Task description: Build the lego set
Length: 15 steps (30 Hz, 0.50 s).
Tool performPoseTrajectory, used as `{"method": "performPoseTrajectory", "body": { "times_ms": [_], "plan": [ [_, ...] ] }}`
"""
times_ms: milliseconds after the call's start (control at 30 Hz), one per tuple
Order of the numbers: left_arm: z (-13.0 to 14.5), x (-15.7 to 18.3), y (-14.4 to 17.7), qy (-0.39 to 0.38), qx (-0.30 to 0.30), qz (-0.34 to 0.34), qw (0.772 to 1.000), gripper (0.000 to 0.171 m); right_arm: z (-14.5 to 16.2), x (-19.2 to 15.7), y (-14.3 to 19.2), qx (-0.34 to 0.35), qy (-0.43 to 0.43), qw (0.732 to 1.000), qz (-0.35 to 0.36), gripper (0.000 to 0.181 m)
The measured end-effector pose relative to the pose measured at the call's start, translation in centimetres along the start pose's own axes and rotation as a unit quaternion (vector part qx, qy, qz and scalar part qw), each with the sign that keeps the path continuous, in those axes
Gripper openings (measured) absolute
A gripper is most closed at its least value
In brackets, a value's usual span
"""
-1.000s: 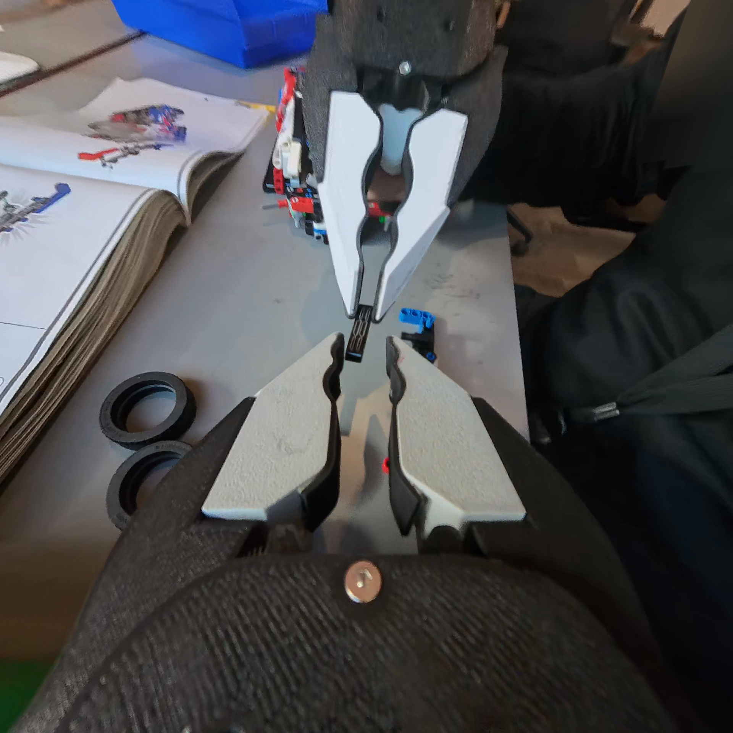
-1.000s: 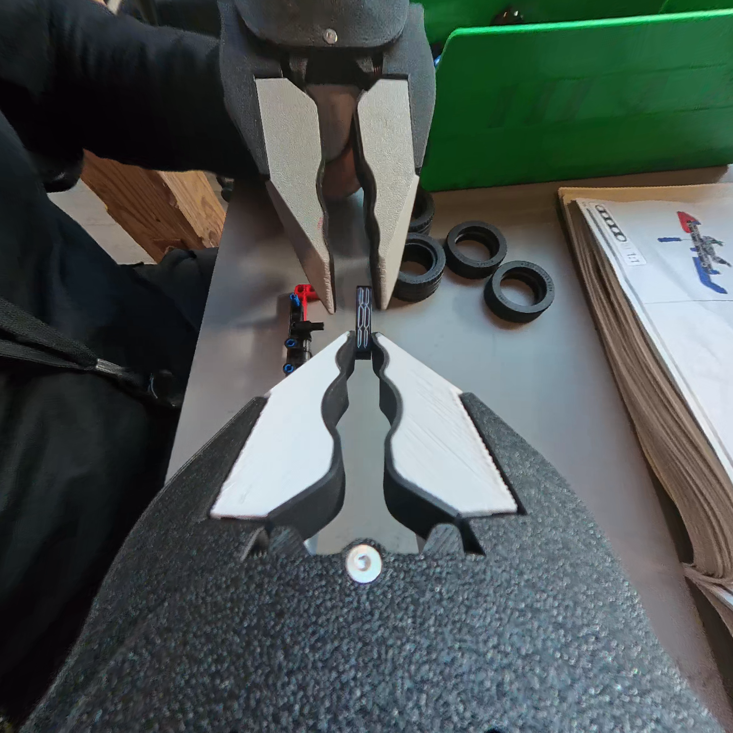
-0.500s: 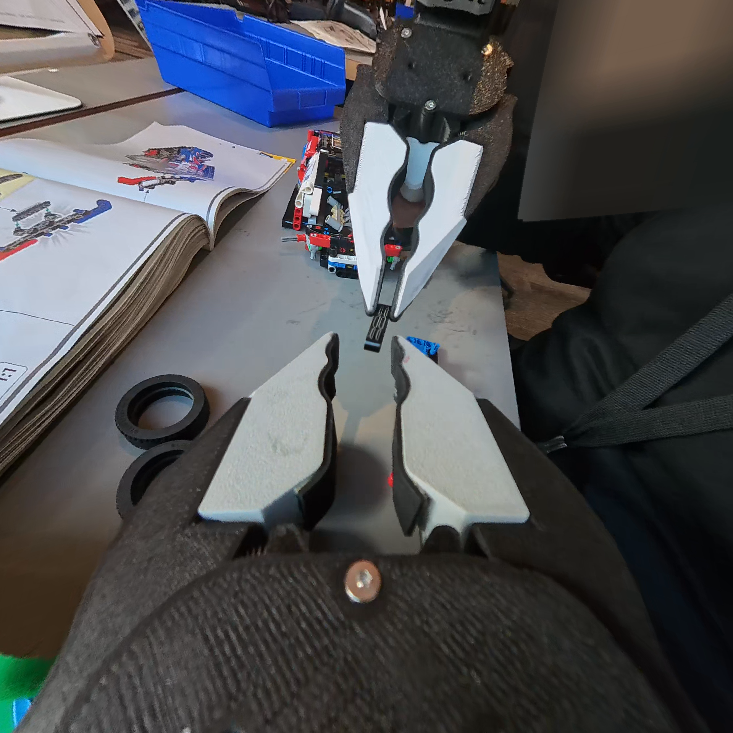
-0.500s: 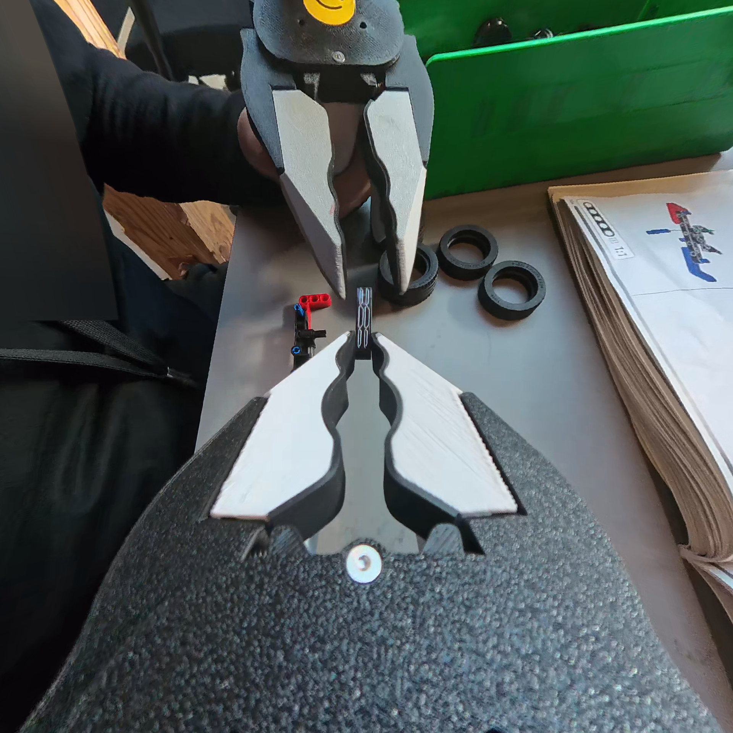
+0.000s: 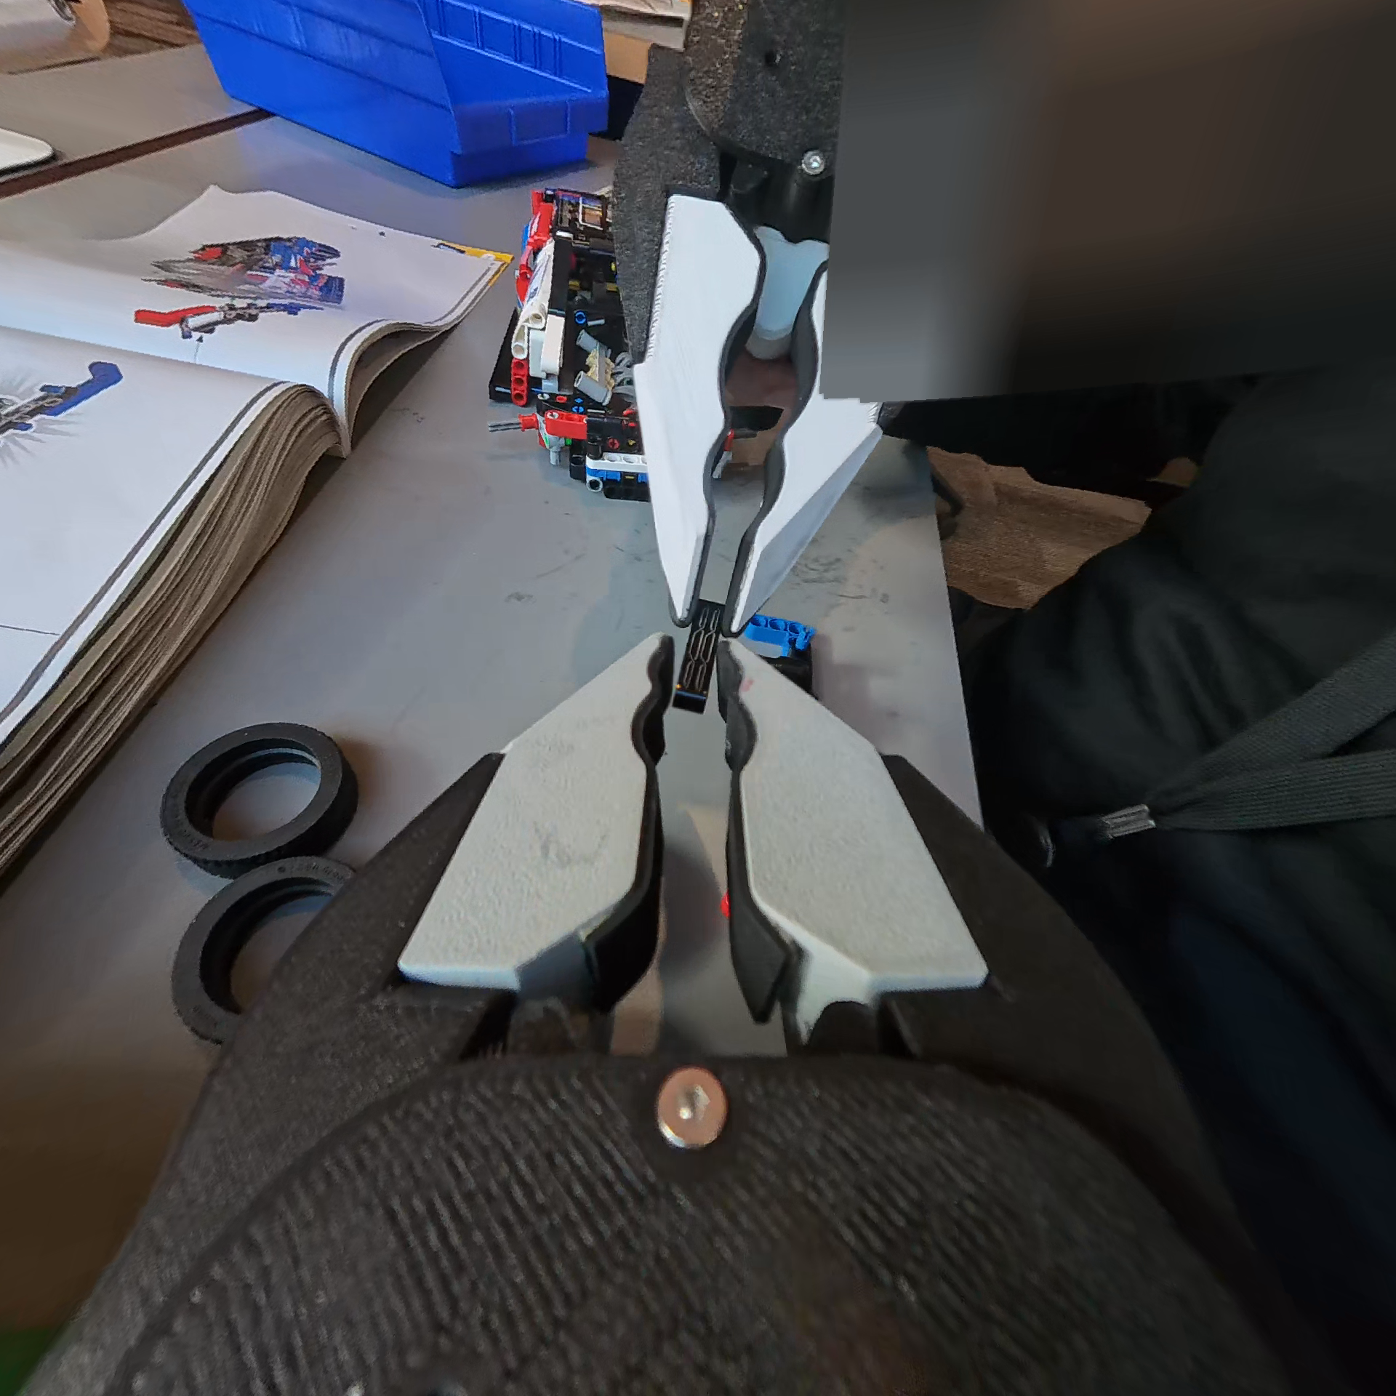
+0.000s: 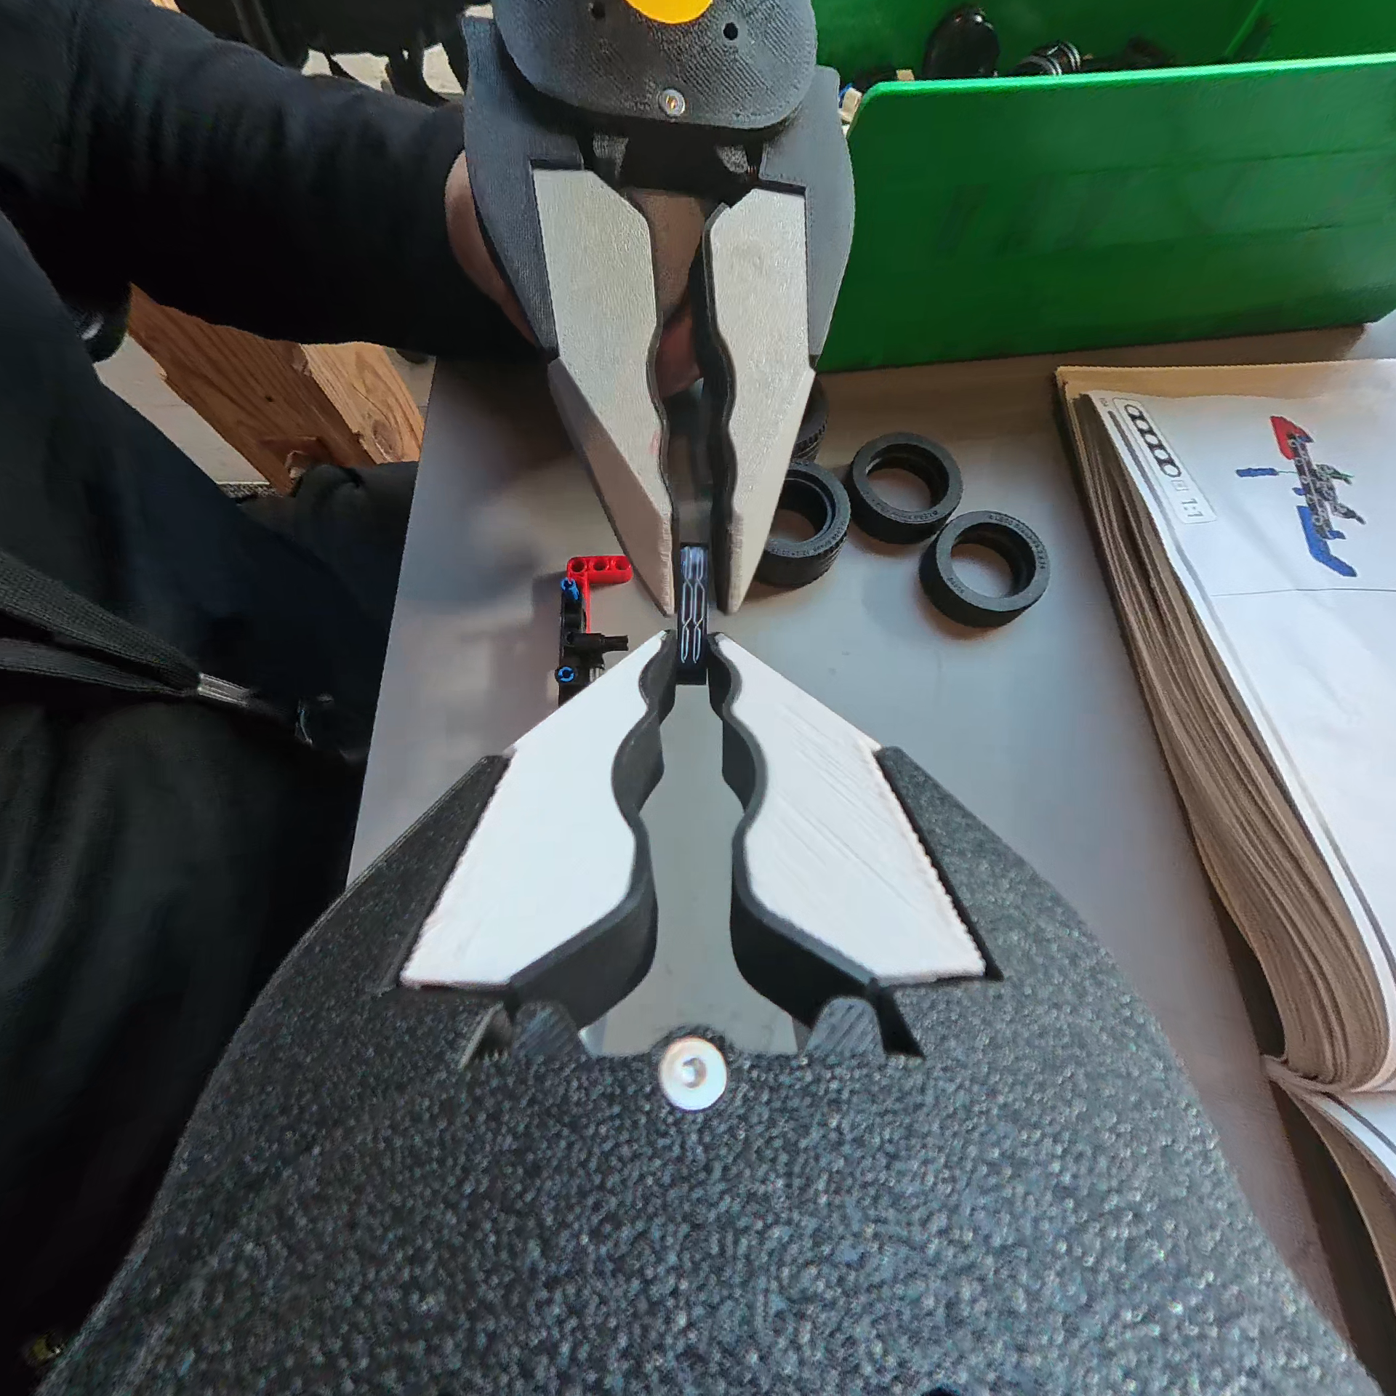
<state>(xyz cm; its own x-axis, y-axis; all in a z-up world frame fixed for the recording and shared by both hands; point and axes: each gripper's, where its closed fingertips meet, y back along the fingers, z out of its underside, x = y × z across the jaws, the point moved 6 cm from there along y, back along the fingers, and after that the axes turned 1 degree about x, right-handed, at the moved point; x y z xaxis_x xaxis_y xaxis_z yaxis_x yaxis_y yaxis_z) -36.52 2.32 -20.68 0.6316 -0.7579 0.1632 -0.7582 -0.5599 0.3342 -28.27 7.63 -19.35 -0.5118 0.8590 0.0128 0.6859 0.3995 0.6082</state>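
Observation:
A thin black beam [image 5: 696,665] with a pale printed pattern hangs just above the grey table [image 5: 453,604]. My right gripper [image 6: 693,642] is shut on one end of it; it also shows in the left wrist view [image 5: 706,619], coming down from above. My left gripper [image 5: 695,650] faces it tip to tip, jaws narrowed around the beam's [image 6: 693,604] other end with a sliver of gap on each side. It also shows in the right wrist view [image 6: 693,608]. The partly built black, red and white model [image 5: 582,362] stands behind.
Black tyres [image 5: 257,793] [image 6: 903,487] lie beside an open instruction book [image 5: 189,393] [image 6: 1246,604]. A small red, blue and black sub-assembly [image 6: 585,604] [image 5: 778,634] lies near the table edge. A blue bin [image 5: 423,83] and a green bin [image 6: 1095,204] stand at the back. Left and right tips are no more than a few centimetres apart.
My left gripper's jaws have narrowed from wide open to close around the beam's free end. The two grippers drew slightly apart, then came together again. The right grip is unchanged.

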Motion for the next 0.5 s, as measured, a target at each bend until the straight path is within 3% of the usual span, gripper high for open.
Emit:
{"method": "performPoseTrajectory", "body": {
  "times_ms": [200,500],
  "plan": [
    [-0.4,-0.2,0.6,0.006,0.030,-0.004,1.000,0.024,0.4,0.6,0.8,-0.004,-0.028,1.000,0.011,0.007],
    [0.0,0.3,0.0,-0.011,-0.002,0.004,1.000,0.013,1.2,0.3,0.3,-0.003,-0.043,0.999,-0.004,0.007]
  ]
}}
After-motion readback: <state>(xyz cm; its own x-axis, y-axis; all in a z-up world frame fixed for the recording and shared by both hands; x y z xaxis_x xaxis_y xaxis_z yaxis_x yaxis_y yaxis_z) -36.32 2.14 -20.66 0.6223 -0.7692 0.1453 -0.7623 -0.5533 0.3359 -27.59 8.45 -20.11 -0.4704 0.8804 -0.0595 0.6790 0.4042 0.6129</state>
